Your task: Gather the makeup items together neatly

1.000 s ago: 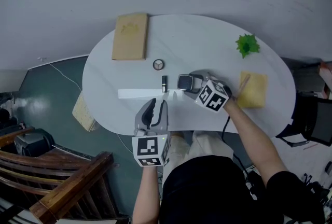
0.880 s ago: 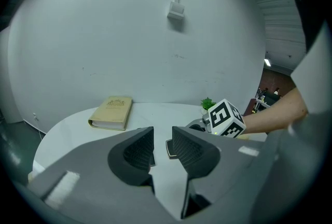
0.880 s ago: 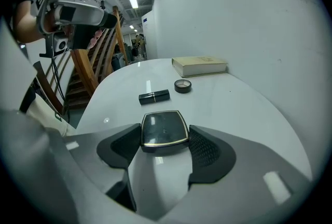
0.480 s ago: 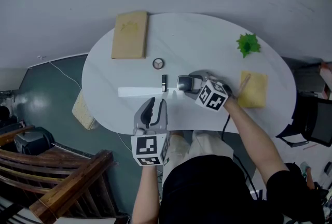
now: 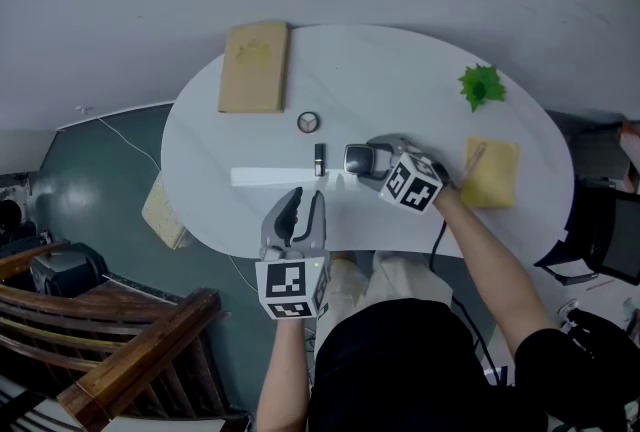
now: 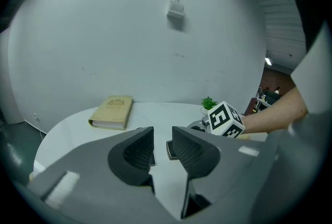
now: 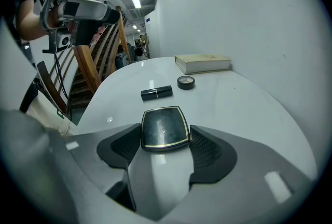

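A black square compact with gold trim lies on the white oval table, and my right gripper is shut on it, one pad on each side. From the head view the compact sits at the table's middle with the right gripper reaching in from the right. A black lipstick tube lies just left of it, and a small round pot a little farther back. My left gripper hovers at the front edge, open, with nothing between its jaws.
A tan book lies at the back left of the table. A small green plant stands at the back right, with a yellow pad in front of it. Wooden stair rails stand on the floor at the left.
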{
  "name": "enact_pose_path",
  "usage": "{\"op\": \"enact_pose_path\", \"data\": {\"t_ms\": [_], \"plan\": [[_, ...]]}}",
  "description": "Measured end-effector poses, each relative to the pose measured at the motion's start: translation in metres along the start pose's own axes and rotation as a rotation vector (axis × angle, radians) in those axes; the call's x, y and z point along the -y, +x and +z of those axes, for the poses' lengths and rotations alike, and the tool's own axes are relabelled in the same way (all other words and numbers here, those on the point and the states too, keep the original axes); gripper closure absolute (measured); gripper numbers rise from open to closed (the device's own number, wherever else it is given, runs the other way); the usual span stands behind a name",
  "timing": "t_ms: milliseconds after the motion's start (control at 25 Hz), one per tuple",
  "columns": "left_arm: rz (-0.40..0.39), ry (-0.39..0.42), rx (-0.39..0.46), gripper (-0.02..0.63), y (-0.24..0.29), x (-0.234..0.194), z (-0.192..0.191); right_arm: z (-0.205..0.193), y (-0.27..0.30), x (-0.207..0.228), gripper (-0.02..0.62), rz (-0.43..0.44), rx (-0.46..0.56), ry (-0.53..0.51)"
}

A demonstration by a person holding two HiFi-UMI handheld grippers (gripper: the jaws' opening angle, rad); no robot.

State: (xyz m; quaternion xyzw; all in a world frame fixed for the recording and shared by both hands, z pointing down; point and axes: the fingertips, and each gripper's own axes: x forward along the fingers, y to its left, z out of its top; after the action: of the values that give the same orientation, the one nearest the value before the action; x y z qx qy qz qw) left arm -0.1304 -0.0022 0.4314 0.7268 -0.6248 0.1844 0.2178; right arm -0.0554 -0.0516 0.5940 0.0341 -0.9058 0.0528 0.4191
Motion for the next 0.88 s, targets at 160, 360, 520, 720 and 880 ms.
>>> {"op": "enact_pose_path", "data": {"t_ms": [160, 360, 520, 720, 880], "plan": [[0.003, 0.002, 0.0, 0.497, -0.002, 0.0, -0.001, -0.002, 0.0, 0.0, 0.29, 0.005, 0.018, 0.025], [0.007, 0.003, -0.003, 0.497, -0.003, -0.001, -0.003, 0.001, -0.009, 0.001, 0.29, -0.003, 0.043, 0.044], [0.004, 0.004, -0.002, 0.497, -0.002, -0.001, -0.001, 0.008, -0.018, 0.002, 0.29, -0.025, 0.075, 0.065], [-0.013, 0.012, 0.003, 0.496, 0.003, -0.002, 0.003, 0.025, -0.035, 0.001, 0.291, -0.065, 0.125, 0.09], [-0.036, 0.017, 0.005, 0.495, 0.008, -0.005, 0.006, 0.034, -0.046, -0.003, 0.291, -0.1, 0.148, 0.108]]}}
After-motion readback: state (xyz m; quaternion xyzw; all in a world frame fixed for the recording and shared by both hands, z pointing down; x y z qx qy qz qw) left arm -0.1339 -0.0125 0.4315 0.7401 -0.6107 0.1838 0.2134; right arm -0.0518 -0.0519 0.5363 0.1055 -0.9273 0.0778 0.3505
